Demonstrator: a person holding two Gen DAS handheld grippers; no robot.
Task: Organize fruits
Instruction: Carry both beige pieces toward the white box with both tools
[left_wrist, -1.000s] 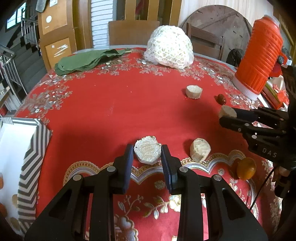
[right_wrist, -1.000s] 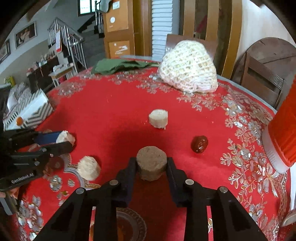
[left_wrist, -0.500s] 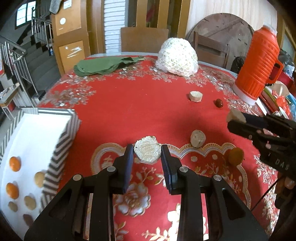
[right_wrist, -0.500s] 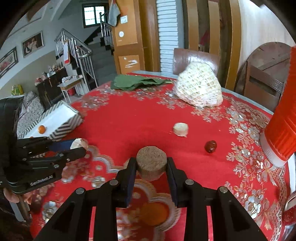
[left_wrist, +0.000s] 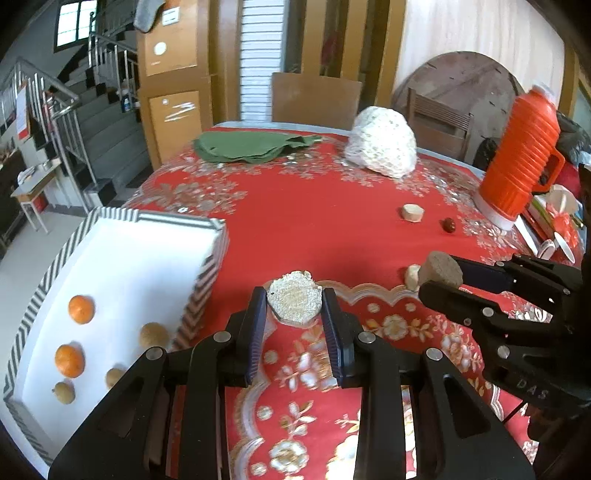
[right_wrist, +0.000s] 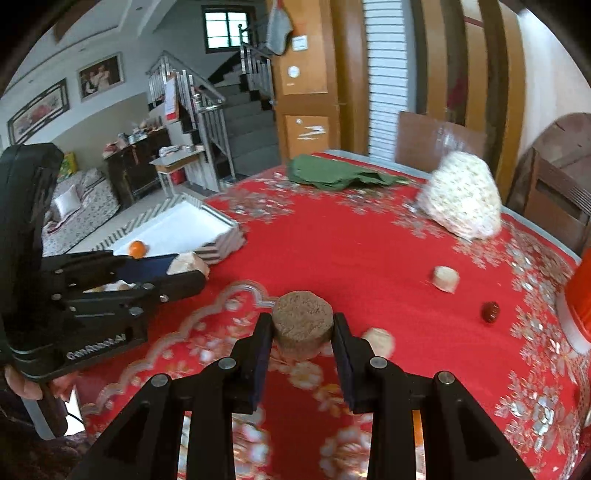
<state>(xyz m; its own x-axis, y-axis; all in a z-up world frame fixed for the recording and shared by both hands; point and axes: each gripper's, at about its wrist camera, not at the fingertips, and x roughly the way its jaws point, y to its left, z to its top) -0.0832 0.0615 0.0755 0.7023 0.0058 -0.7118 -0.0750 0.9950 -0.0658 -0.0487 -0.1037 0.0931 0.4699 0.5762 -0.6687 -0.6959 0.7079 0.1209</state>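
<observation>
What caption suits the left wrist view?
Left claw grips a pale cut piece beside the striped tray holding small fruits.

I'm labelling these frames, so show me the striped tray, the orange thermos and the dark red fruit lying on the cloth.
striped tray (left_wrist: 207, 225): left wrist view, on its striped far rim.
orange thermos (left_wrist: 517, 158): left wrist view, on the ribbed body.
dark red fruit (right_wrist: 490, 312): right wrist view, at its centre.

Red-clothed table (left_wrist: 317, 221), striped tray (left_wrist: 207, 266), perhaps fruit.
</observation>
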